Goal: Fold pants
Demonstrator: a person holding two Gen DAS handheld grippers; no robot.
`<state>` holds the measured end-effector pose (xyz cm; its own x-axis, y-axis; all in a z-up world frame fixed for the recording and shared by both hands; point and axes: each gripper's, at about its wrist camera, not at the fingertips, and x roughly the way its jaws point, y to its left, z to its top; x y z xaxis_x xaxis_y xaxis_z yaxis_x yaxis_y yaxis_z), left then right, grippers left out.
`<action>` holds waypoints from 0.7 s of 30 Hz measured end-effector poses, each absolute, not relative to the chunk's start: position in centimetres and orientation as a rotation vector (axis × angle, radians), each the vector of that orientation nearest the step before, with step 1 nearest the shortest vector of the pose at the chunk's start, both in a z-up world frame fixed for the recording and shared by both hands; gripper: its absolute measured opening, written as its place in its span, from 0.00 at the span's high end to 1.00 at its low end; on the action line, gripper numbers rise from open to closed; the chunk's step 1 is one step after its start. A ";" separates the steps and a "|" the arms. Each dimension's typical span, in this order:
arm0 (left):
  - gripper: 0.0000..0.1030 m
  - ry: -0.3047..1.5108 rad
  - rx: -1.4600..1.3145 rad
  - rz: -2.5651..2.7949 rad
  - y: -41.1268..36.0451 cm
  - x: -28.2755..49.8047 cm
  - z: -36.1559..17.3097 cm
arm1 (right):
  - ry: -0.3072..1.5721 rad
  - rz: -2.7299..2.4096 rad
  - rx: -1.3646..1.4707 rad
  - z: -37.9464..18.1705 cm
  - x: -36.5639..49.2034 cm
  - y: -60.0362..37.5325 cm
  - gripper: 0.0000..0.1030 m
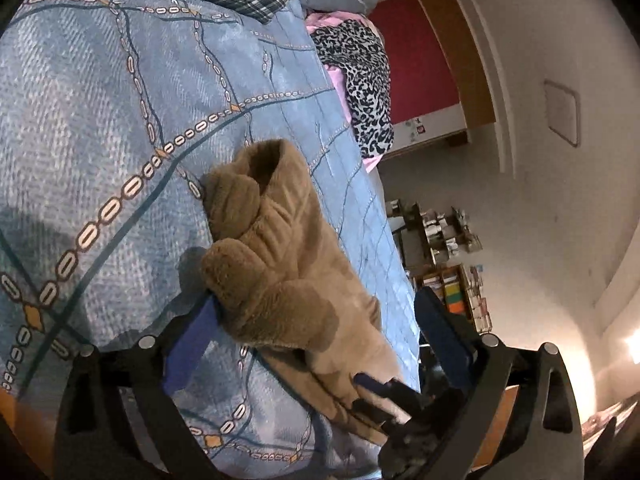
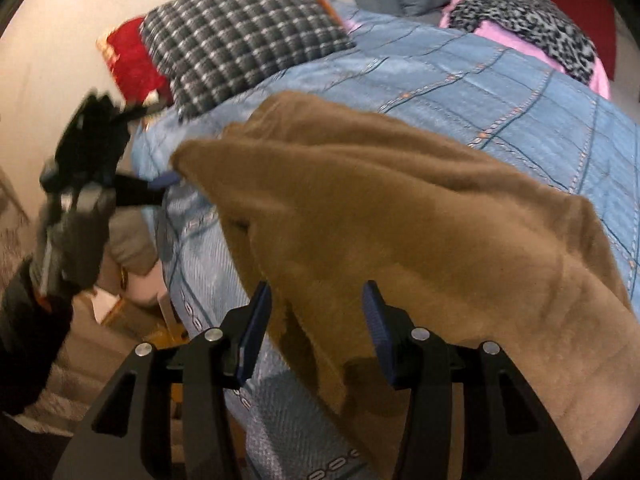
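Pants bunched on the bed, fold barely begun

Brown pants (image 2: 400, 216) lie crumpled on the bed (image 1: 100, 128); left gripper (image 1: 316, 336) spread wide around one end, right gripper (image 2: 316, 320) half-spread, fabric loose between its jaws.

The blue bedspread (image 1: 100, 128) lies bare and open to the left of the brown pants (image 1: 280, 248) in the left wrist view, up to the plaid pillow (image 2: 240, 36) at the head. A leopard-print cloth (image 2: 524, 16) over pink fabric (image 2: 520, 40) crowds the far edge. The pants themselves heap across the near edge, filling the room ahead of the right gripper (image 2: 316, 320).
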<state>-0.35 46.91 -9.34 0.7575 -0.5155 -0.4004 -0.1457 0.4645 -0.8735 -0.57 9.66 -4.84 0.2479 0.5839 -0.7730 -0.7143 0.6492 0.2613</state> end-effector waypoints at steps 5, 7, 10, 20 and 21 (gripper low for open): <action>0.08 0.731 -1.068 -0.202 46.4 0.3 -9.2 | 0.966 0.878 -0.237 -5.7 -1.4 10.5 0.54; 0.08 0.737 -1.077 -0.191 46.5 0.1 -9.2 | 0.965 0.850 -0.261 -5.9 -1.2 10.7 0.66; 0.08 0.749 -1.079 -0.174 46.7 -0.8 -9.0 | 0.960 0.826 -0.256 -5.8 -0.9 10.5 0.84; 0.07 0.830 -1.169 -0.196 45.2 -1.9 -10.2 | 0.945 0.890 -0.152 -3.4 -1.2 8.6 0.90; 0.07 0.820 -1.174 -0.197 45.1 -1.7 -10.2 | 0.946 0.896 -0.154 -3.5 -1.3 8.6 0.90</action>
